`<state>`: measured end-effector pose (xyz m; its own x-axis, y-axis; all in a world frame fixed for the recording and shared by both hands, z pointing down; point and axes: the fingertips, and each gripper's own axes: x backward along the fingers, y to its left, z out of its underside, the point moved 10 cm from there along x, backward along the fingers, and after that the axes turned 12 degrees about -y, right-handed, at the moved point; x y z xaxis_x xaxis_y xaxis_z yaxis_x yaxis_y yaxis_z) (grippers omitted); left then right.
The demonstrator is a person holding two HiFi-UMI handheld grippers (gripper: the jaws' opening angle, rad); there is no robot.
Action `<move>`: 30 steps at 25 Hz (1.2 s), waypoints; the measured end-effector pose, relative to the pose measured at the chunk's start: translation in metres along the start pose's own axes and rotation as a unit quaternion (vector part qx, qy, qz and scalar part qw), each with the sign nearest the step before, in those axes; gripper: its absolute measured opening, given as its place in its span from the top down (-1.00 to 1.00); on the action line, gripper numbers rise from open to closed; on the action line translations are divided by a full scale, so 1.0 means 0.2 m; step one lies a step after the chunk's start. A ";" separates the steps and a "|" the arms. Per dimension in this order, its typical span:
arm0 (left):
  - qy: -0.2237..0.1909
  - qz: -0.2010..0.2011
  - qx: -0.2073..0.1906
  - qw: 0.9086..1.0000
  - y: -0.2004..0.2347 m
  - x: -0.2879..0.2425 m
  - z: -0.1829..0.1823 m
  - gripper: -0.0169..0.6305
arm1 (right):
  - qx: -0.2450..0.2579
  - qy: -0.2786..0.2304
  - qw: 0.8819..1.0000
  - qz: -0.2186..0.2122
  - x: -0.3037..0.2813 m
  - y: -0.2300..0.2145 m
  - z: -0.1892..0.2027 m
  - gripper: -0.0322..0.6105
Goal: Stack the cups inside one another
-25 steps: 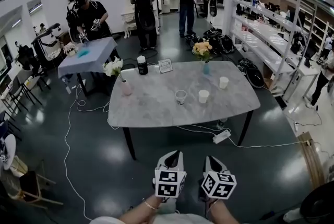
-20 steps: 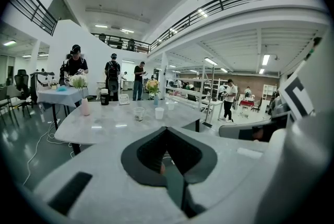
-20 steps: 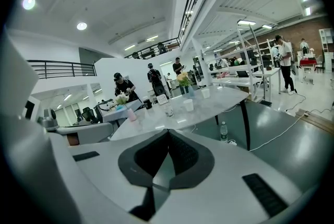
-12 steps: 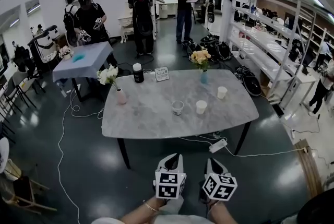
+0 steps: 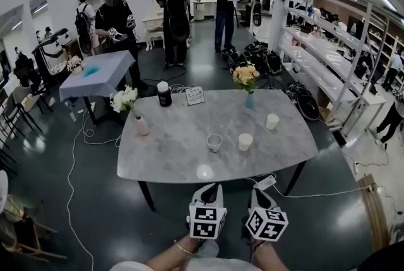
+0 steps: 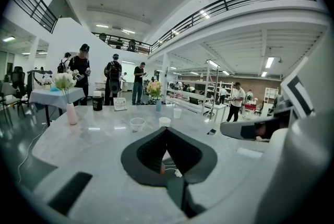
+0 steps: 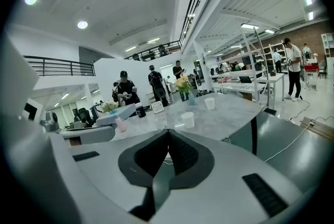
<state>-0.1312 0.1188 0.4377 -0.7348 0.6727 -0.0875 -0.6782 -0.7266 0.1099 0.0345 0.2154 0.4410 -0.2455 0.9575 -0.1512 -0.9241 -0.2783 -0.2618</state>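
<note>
Right gripper [image 7: 167, 133] jaws closed tip to tip, nothing between, marble table [image 7: 229, 113] beyond, white cup [image 7: 188, 119] near, second white cup [image 7: 210, 103] farther right, yellow flowers [image 7: 182, 83] behind.

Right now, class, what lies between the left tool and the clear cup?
Only bare marble tabletop, with a light's glare on it, lies between the left tool and the clear cup; the head view shows this.

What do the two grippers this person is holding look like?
Both are alike: the left gripper and right gripper have white bodies with black ribbed jaws, each carrying a white cube printed with black square markers. A thin bracelet circles the left wrist; no sleeves show.
</note>
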 end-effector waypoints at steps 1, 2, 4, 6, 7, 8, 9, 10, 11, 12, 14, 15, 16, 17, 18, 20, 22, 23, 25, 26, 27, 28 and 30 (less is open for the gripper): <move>0.000 -0.001 0.001 1.000 0.02 -0.03 -0.01 0.96 | -0.001 0.001 1.000 0.000 -0.04 0.00 -0.01 0.88; 0.000 -0.003 0.003 1.000 0.03 -0.07 -0.01 0.96 | -0.002 0.002 1.000 0.000 -0.07 -0.01 -0.01 0.88; 0.007 -0.004 0.004 1.000 0.04 -0.12 -0.01 0.96 | -0.002 0.004 1.000 -0.001 -0.13 -0.03 -0.03 0.88; 0.010 -0.005 0.005 1.000 0.05 -0.18 0.00 0.96 | -0.002 0.007 1.000 -0.003 -0.19 -0.05 -0.05 0.88; 0.010 -0.005 0.005 1.000 0.06 -0.21 0.00 0.96 | -0.002 0.008 1.000 -0.004 -0.22 -0.05 -0.05 0.88; 0.011 -0.005 0.005 1.000 0.08 -0.24 0.01 0.96 | -0.002 0.010 1.000 -0.005 -0.26 -0.05 -0.05 0.88; 0.014 -0.004 0.005 1.000 0.09 -0.27 0.01 0.96 | -0.001 0.011 1.000 -0.005 -0.29 -0.05 -0.06 0.88; 0.017 -0.004 0.006 1.000 0.11 -0.30 0.00 0.96 | -0.001 0.011 1.000 -0.005 -0.33 -0.05 -0.06 0.88; 0.017 -0.005 0.006 1.000 0.13 -0.34 0.00 0.96 | 0.000 0.012 1.000 -0.005 -0.37 -0.05 -0.07 0.88; 0.016 -0.005 0.006 1.000 0.15 -0.37 0.00 0.96 | 0.001 0.013 1.000 -0.005 -0.40 -0.05 -0.08 0.88; 0.021 -0.004 0.005 1.000 0.17 -0.42 -0.02 0.96 | 0.003 0.014 1.000 -0.004 -0.45 -0.06 -0.09 0.88; 0.024 -0.003 0.006 1.000 0.18 -0.44 -0.03 0.96 | 0.005 0.015 1.000 -0.004 -0.48 -0.06 -0.10 0.88; 0.024 -0.003 0.007 1.000 0.19 -0.46 -0.03 0.96 | 0.006 0.016 1.000 -0.004 -0.50 -0.06 -0.10 0.88; 0.023 -0.004 0.008 1.000 0.20 -0.48 -0.03 0.96 | 0.006 0.017 1.000 -0.004 -0.53 -0.07 -0.11 0.88; 0.022 -0.005 0.008 1.000 0.21 -0.51 -0.03 0.96 | 0.007 0.017 1.000 -0.004 -0.56 -0.07 -0.11 0.88; 0.025 -0.004 0.008 1.000 0.23 -0.56 -0.03 0.96 | 0.008 0.018 1.000 -0.005 -0.61 -0.08 -0.13 0.88; 0.027 -0.005 0.008 1.000 0.25 -0.61 -0.04 0.96 | 0.009 0.019 1.000 -0.008 -0.66 -0.08 -0.14 0.88; 0.028 -0.005 0.007 1.000 0.26 -0.64 -0.04 0.96 | 0.009 0.019 1.000 -0.009 -0.69 -0.08 -0.15 0.88; 0.032 -0.003 0.005 0.999 0.27 -0.69 -0.04 0.96 | 0.009 0.020 1.000 -0.011 -0.73 -0.09 -0.16 0.88; 0.034 -0.002 0.005 0.999 0.27 -0.71 -0.04 0.96 | 0.010 0.021 1.000 -0.011 -0.74 -0.10 -0.16 0.88; 0.034 0.000 0.007 0.999 0.28 -0.73 -0.04 0.96 | 0.011 0.023 1.000 -0.010 -0.76 -0.11 -0.16 0.88; 0.035 0.001 0.008 0.999 0.28 -0.75 -0.04 0.96 | 0.013 0.025 1.000 -0.008 -0.78 -0.11 -0.17 0.88; 0.035 0.002 0.011 0.999 0.29 -0.79 -0.04 0.96 | 0.015 0.031 0.999 -0.008 -0.82 -0.13 -0.17 0.88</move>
<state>-0.0543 -0.0308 0.4509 -0.7371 0.6574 -0.1566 -0.6753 -0.7257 0.1318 0.1079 0.0620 0.4404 -0.2128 0.9553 -0.2053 -0.9365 -0.2594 -0.2359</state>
